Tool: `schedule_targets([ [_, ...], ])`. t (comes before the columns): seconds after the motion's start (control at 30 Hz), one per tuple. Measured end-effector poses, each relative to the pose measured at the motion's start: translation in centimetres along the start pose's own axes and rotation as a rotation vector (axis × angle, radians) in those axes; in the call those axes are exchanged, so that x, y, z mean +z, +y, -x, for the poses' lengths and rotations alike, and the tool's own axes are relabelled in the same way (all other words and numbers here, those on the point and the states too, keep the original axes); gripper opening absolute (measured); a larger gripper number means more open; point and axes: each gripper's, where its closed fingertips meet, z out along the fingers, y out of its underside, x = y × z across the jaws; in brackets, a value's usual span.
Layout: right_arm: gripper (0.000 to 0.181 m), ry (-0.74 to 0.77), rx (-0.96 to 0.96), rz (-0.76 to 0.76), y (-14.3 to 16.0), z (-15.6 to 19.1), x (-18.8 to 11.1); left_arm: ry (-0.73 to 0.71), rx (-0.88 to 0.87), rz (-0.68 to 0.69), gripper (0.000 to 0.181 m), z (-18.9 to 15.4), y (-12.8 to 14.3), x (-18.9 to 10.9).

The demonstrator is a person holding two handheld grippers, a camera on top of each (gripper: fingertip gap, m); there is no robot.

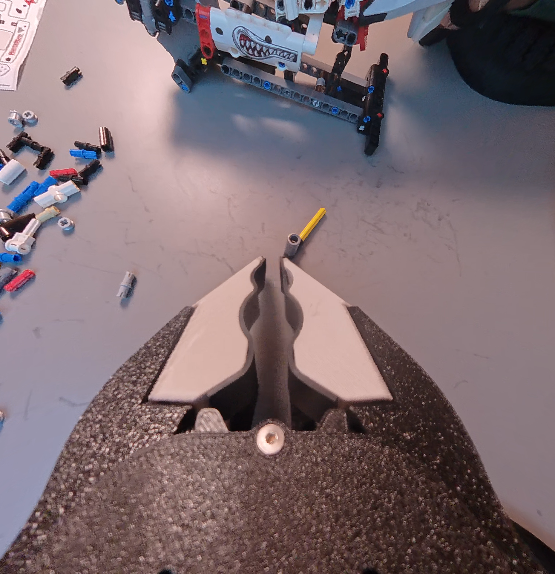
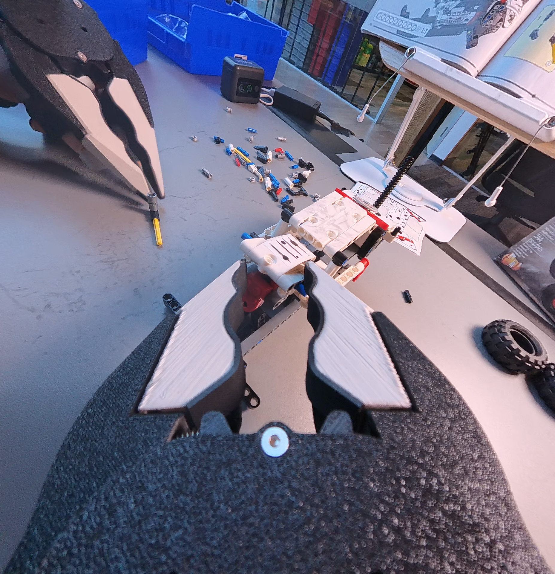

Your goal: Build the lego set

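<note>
1. The left gripper [image 1: 273,262] has its fingers nearly pressed together, a thin gap left and nothing pinched.
2. Just past its right fingertip stands a grey connector [image 1: 293,244] on a yellow axle [image 1: 313,224], resting on the table [image 1: 208,202].
3. The right gripper [image 2: 274,268] is spread wide around the near end of the lego model [image 2: 329,230]; whether its fingers touch it, I cannot tell.
4. Loose pieces [image 1: 37,186] lie well left of the left gripper.

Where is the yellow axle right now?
The thin yellow plastic axle lies on the grey table, tipped with a small grey connector, just ahead of the left gripper.
</note>
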Motion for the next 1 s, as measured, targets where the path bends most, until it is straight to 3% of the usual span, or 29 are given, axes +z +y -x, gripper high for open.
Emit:
schedule_targets([
  [0.27, 0.036, 0.001, -0.006, 0.001, 0.0, 0.0, 0.0, 0.043, -0.014, -0.017, 0.030, 0.0, 0.1, -0.6],
  [0.4, 0.036, 0.002, -0.006, 0.001, 0.0, 0.0, 0.0, 0.039, 0.030, 0.016, 0.032, -0.5, 0.3, 0.1],
  [0.53, 0.036, -0.001, -0.003, -0.001, 0.0, 0.0, 0.0, 0.019, 0.067, 0.049, 0.024, -0.8, 0.4, 0.7],
  [0.7, 0.036, -0.002, -0.001, -0.003, 0.0, 0.0, 0.0, 0.000, 0.128, 0.053, 0.000, -1.1, 0.4, 0.9],
  [1.0, 0.036, 0.000, -0.005, -0.005, 0.0, 0.0, -0.1, 0.009, 0.107, 0.013, 0.000, -1.4, -0.2, 0.5],
])
